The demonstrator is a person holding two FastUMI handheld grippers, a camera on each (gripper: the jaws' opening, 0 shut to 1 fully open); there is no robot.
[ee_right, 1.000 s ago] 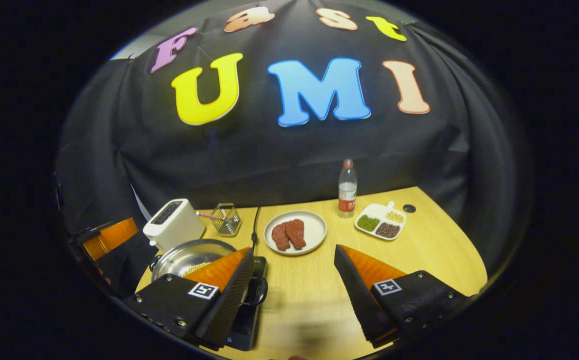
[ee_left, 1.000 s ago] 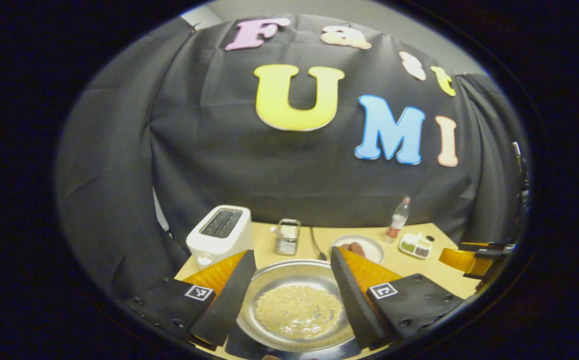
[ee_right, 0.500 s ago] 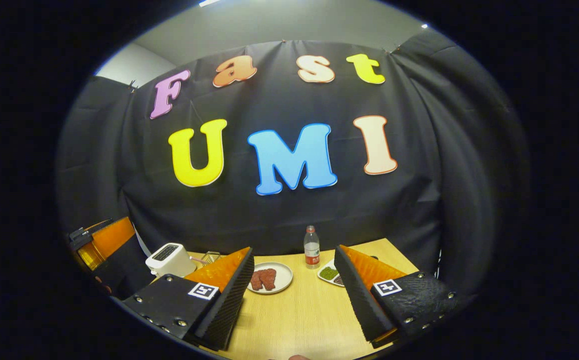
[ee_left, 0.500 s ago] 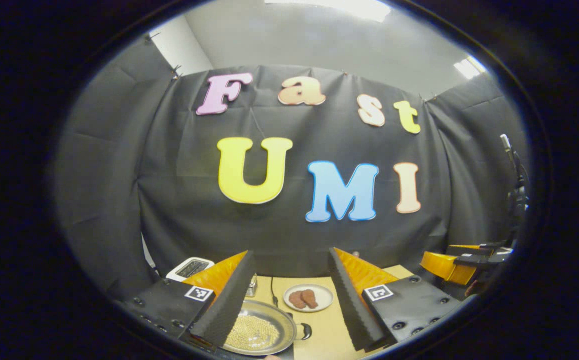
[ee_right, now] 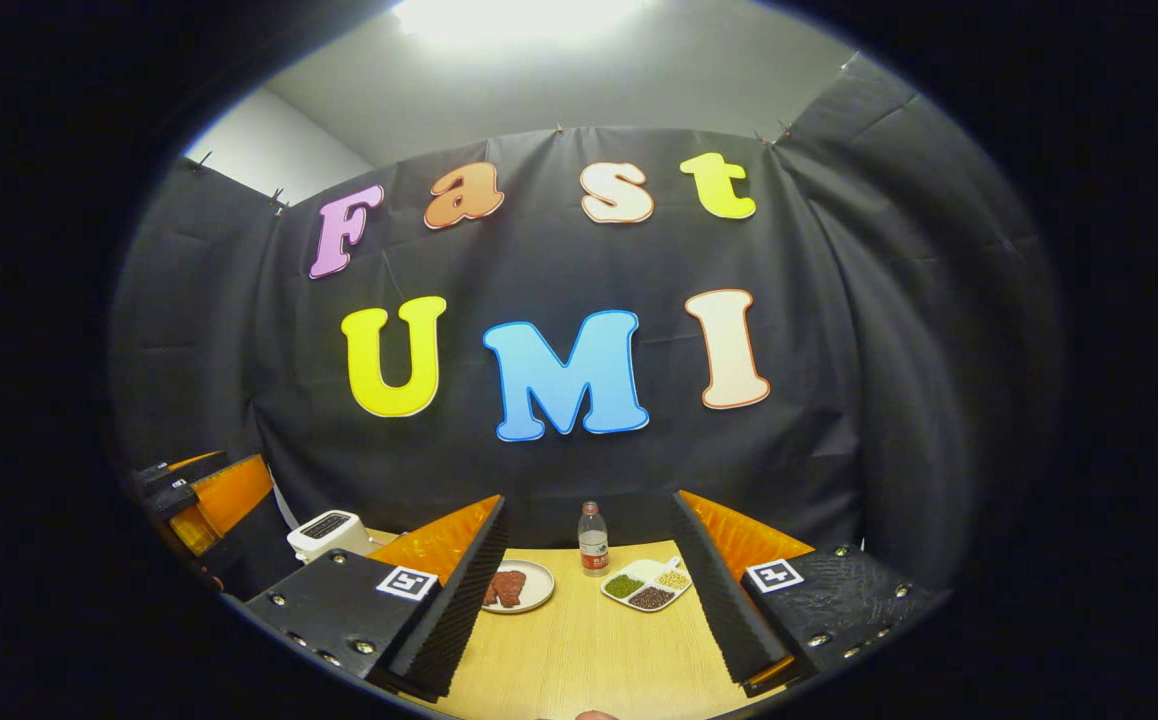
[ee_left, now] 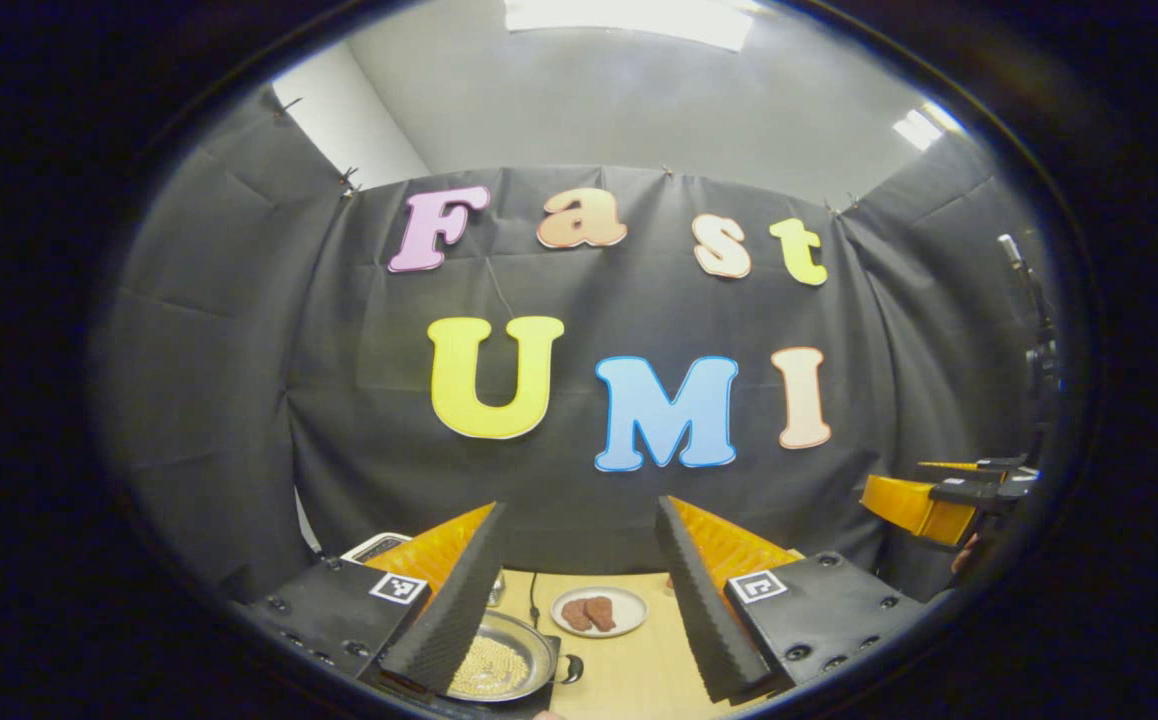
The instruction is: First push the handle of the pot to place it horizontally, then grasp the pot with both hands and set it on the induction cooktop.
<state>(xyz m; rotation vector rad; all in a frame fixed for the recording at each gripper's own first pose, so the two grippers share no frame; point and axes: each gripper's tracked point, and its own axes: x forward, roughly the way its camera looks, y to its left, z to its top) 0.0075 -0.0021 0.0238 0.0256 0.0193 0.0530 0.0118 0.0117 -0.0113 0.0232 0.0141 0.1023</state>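
The steel pot (ee_left: 499, 665), holding pale yellow grains, sits low in the left gripper view on a dark induction cooktop (ee_left: 551, 650). A black loop handle (ee_left: 572, 668) sticks out on its right side. My left gripper (ee_left: 579, 505) is open and empty, held high and well back from the pot; its left finger hides the pot's left rim. My right gripper (ee_right: 589, 498) is also open and empty, raised above the bare wooden table (ee_right: 579, 660). Each gripper appears at the edge of the other's view: the right gripper (ee_left: 924, 505) and the left gripper (ee_right: 204, 500).
A white plate of meat (ee_left: 599, 612) lies behind the pot, and a white toaster (ee_right: 327, 532) stands at the back left. A water bottle (ee_right: 592, 540) and a divided dish of beans (ee_right: 647, 585) are near the far table edge. The black cloth wall closes off the back.
Both grippers have lifted up and drawn back from the table, so the pot and table objects look smaller and lower. The pot stays on the cooktop. Both grippers remain open.
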